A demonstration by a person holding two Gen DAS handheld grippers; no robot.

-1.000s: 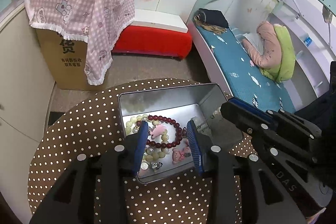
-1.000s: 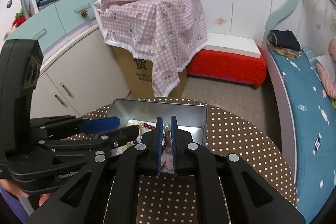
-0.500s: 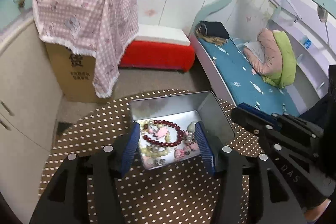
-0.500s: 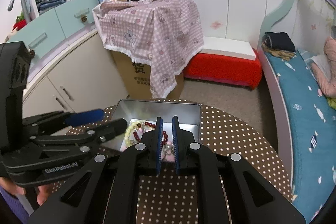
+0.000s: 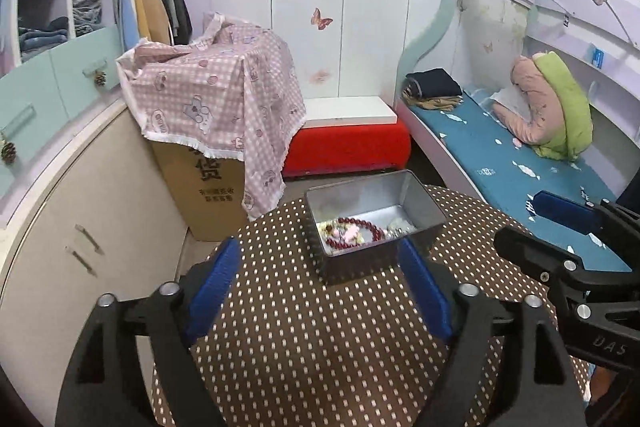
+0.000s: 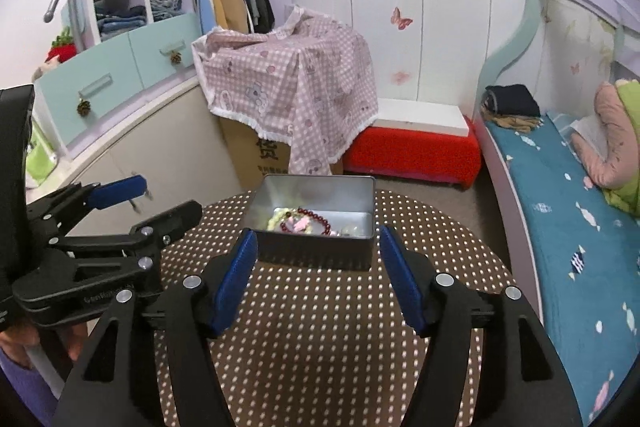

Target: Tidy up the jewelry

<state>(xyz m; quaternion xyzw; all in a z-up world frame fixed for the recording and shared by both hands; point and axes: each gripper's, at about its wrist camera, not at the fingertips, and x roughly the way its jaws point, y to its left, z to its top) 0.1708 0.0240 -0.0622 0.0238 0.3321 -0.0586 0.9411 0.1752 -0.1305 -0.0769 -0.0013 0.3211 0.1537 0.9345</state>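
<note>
A tin [image 6: 316, 241] of beads [image 6: 306, 221] sits on the dotted round table [image 6: 320, 327], both grippers [image 5: 320, 287] [image 6: 318, 275] spread wide and empty before it. Behind stand a cloth-draped box [image 6: 256, 155], red bench [image 6: 412, 151] and bed [image 6: 560, 211].

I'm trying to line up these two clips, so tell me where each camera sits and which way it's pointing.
Left wrist: on the left gripper, facing the metal tin on the dotted table; its own open fingers show, with the right gripper at the right edge.
Right wrist: on the right gripper, facing the same tin; its open fingers show, with the left gripper at the left.
Shared: tin, red bead bracelet, table, checked cloth, bed.
</note>
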